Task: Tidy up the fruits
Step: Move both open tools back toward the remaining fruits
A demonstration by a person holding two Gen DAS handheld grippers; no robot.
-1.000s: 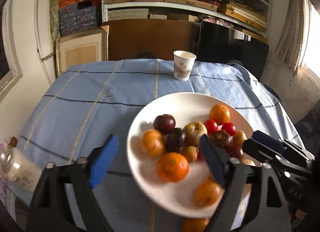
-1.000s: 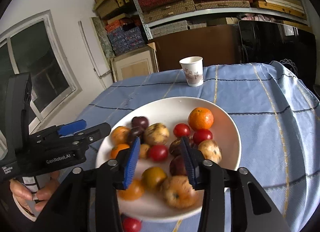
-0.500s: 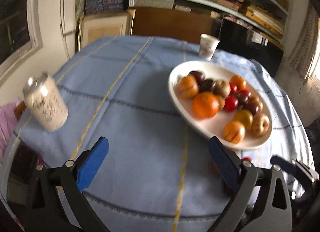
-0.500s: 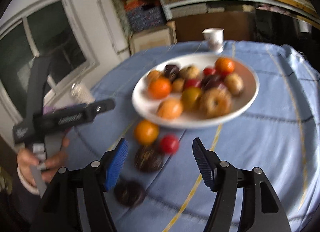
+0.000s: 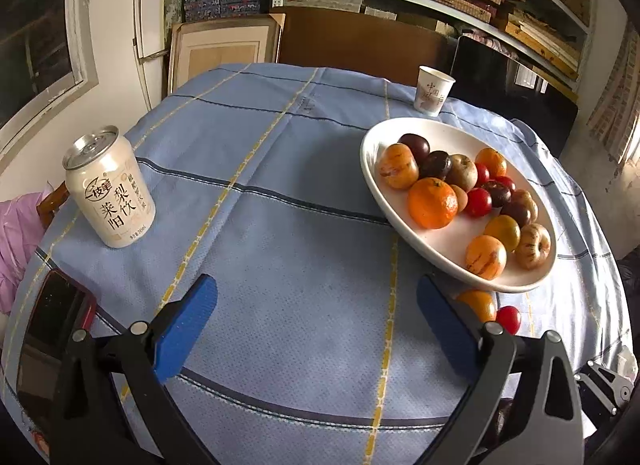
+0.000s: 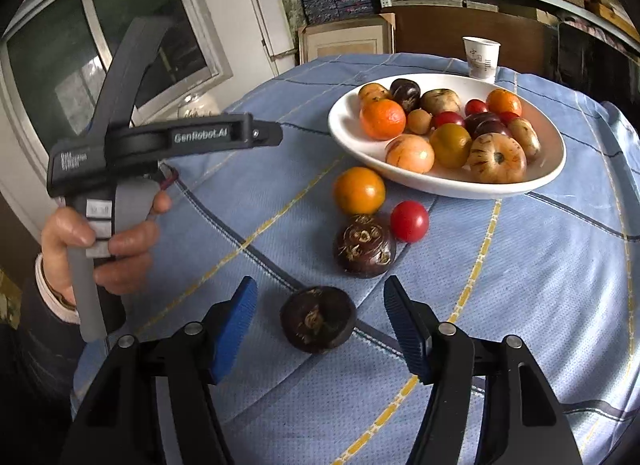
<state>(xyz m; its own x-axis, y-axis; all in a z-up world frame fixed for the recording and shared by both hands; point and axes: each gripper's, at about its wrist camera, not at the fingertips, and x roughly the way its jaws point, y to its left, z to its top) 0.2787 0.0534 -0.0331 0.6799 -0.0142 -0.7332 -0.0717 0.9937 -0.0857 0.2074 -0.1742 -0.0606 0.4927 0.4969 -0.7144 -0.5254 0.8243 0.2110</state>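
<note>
the right view alone shows four loose fruits on the blue-cloth bench (image 6: 540, 273) just in front of the white plate (image 6: 344, 133): an orange-yellow fruit (image 6: 359, 190), a red tomato (image 6: 409, 221) and two dark water chestnuts, one (image 6: 364, 245) touching the tomato, the other (image 6: 318, 319) lying between the pads of the right hand-held gripper (image 6: 320, 325), whose jaws, half open, have just been closing and do not touch it. it also shows a hand (image 6: 100, 241) gripping the left tool. the left view alone shows a drink can (image 5: 109, 189) and a phone (image 5: 52, 337), cut off at the edge. the left hand-held gripper (image 5: 316, 317) gapes wide over bare cloth, empty. the plate holds mixed orange, red and dark fruits; a paper cup (image 5: 433, 91) stands behind it.
</note>
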